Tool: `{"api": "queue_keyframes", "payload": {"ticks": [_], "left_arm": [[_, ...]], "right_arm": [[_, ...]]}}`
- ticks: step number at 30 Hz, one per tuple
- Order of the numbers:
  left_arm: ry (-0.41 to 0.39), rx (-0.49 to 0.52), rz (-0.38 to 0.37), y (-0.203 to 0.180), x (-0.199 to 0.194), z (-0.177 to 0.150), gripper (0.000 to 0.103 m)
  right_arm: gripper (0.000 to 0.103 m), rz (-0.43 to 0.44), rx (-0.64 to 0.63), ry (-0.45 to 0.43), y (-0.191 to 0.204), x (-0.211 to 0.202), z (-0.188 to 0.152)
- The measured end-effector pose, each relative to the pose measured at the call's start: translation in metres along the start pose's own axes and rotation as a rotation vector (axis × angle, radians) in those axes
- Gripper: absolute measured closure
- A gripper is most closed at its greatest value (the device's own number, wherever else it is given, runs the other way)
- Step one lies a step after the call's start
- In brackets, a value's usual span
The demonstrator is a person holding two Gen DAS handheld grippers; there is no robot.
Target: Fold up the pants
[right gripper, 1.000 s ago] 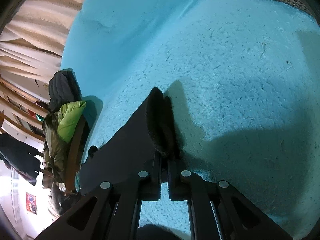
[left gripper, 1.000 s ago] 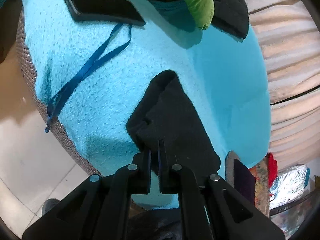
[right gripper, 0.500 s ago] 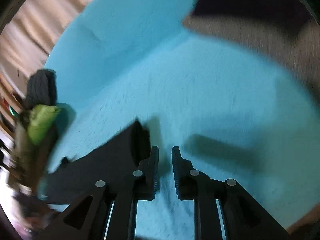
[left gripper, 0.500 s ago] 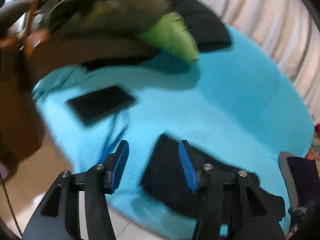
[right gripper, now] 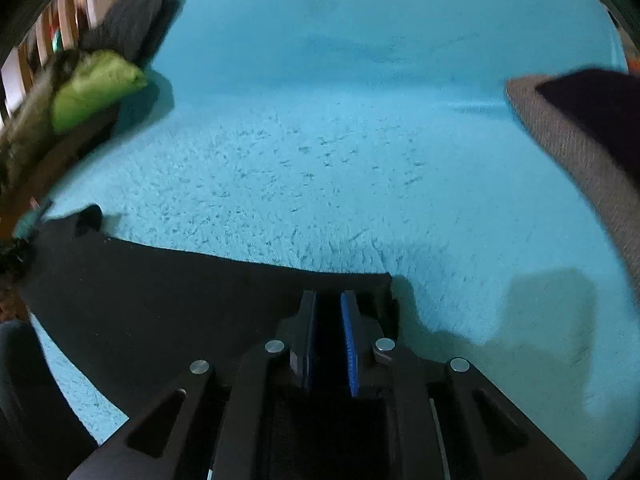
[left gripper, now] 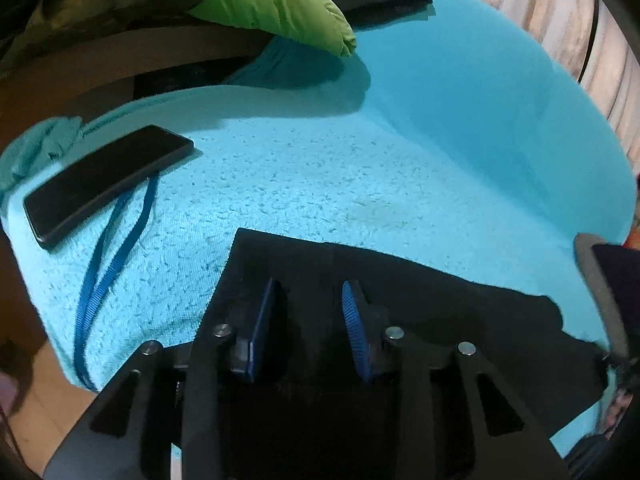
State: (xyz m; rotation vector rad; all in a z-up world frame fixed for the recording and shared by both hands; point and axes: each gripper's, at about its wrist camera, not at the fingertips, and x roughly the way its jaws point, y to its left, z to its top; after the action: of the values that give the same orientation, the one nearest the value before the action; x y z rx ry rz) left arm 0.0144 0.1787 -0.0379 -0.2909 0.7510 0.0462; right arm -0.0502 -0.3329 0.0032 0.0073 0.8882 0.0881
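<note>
Black pants (left gripper: 400,280) lie flat as a long strip on the turquoise blanket (left gripper: 320,168). My left gripper (left gripper: 310,284) hovers over their left end. Its blue pads stand apart and are closing, with no cloth pinched between them. In the right wrist view the same pants (right gripper: 160,292) stretch leftwards from my right gripper (right gripper: 329,294). That gripper hangs over the right end, near its corner, with a narrow gap between its pads and nothing gripped.
A black phone (left gripper: 108,184) with a blue lanyard (left gripper: 116,264) lies at the blanket's left. A green jacket (left gripper: 276,4) and dark clothes are piled at the back. A grey cushion (right gripper: 580,152) borders the right side. Bare blanket (right gripper: 320,160) spreads beyond the pants.
Both grippers were shut on bunched pant ends; they have let go, opened, rolled upright and pulled back. The pants now lie spread flat.
</note>
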Motion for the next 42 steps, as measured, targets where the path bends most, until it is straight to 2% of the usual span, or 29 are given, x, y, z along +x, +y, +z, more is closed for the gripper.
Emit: {"api": "queue_keyframes", "payload": {"ticks": [2,3,6,8,10,12,13,14,19,22,23,24,25,26,27,28,29,30,32,34,39,41,42], "left_arm": [[0.029,0.023,0.036,-0.01,-0.002,0.005,0.056],[0.044,0.035,0.04,-0.016,-0.005,0.006,0.05],[0.05,0.112,0.029,-0.039,-0.006,0.005,0.048],[0.054,0.182,0.074,-0.054,-0.005,0.001,0.04],[0.113,0.206,0.119,-0.056,0.008,-0.007,0.036],[0.083,0.226,0.132,-0.056,0.008,-0.012,0.035],[0.087,0.215,0.128,-0.055,0.007,-0.012,0.035],[0.093,0.203,0.125,-0.053,0.008,-0.01,0.035],[0.085,0.203,0.144,-0.055,0.003,-0.012,0.033],[0.083,0.198,0.142,-0.055,0.008,-0.01,0.033],[0.082,0.199,0.142,-0.055,0.008,-0.01,0.033],[0.081,0.198,0.142,-0.055,0.011,-0.01,0.033],[0.079,0.196,0.141,-0.055,0.011,-0.011,0.033],[0.076,0.194,0.141,-0.055,0.012,-0.011,0.033],[0.074,0.192,0.14,-0.054,0.012,-0.011,0.033],[0.073,0.191,0.139,-0.054,0.012,-0.011,0.033],[0.072,0.191,0.139,-0.054,0.012,-0.011,0.033],[0.073,0.192,0.139,-0.054,0.012,-0.011,0.033],[0.075,0.194,0.137,-0.054,0.012,-0.01,0.033],[0.076,0.196,0.138,-0.054,0.012,-0.01,0.033],[0.081,0.208,0.147,-0.056,0.012,-0.009,0.033],[0.108,0.217,0.154,-0.059,0.012,-0.004,0.033],[0.139,0.195,0.14,-0.06,0.009,0.002,0.033]], "right_arm": [[0.086,0.063,-0.062,-0.072,0.021,-0.012,0.013],[0.082,0.102,-0.12,-0.105,0.044,-0.018,0.023],[0.076,0.216,-0.292,-0.148,0.121,-0.019,0.047],[0.076,0.283,-0.34,-0.146,0.161,-0.01,0.053],[0.078,0.328,-0.361,-0.118,0.202,0.013,0.054],[0.079,0.321,-0.374,-0.05,0.229,0.04,0.05],[0.073,0.268,-0.394,-0.015,0.239,0.058,0.046],[0.073,0.246,-0.384,-0.045,0.241,0.063,0.043],[0.075,0.279,-0.307,0.007,0.223,0.056,0.056],[0.073,0.265,-0.261,-0.07,0.197,0.021,0.048],[0.065,0.264,-0.247,-0.079,0.192,0.011,0.047],[0.049,0.259,-0.22,-0.077,0.185,0.004,0.044],[0.038,0.248,-0.174,-0.063,0.176,-0.001,0.037],[0.016,0.238,-0.131,-0.039,0.17,-0.001,0.029],[0.007,0.233,-0.079,0.006,0.165,0.005,0.017],[0.007,0.245,-0.027,0.092,0.162,0.02,0.003],[0.003,0.228,-0.034,0.095,0.165,0.029,-0.011],[0.0,0.185,-0.113,-0.02,0.175,0.021,-0.02],[0.001,0.118,-0.177,-0.013,0.189,0.025,-0.024],[0.0,0.143,-0.111,0.007,0.182,0.03,-0.022],[0.0,0.138,-0.135,0.008,0.183,0.034,-0.023],[0.001,0.159,-0.107,-0.009,0.18,0.033,-0.022],[0.005,0.174,-0.077,-0.027,0.173,0.026,-0.018]]}}
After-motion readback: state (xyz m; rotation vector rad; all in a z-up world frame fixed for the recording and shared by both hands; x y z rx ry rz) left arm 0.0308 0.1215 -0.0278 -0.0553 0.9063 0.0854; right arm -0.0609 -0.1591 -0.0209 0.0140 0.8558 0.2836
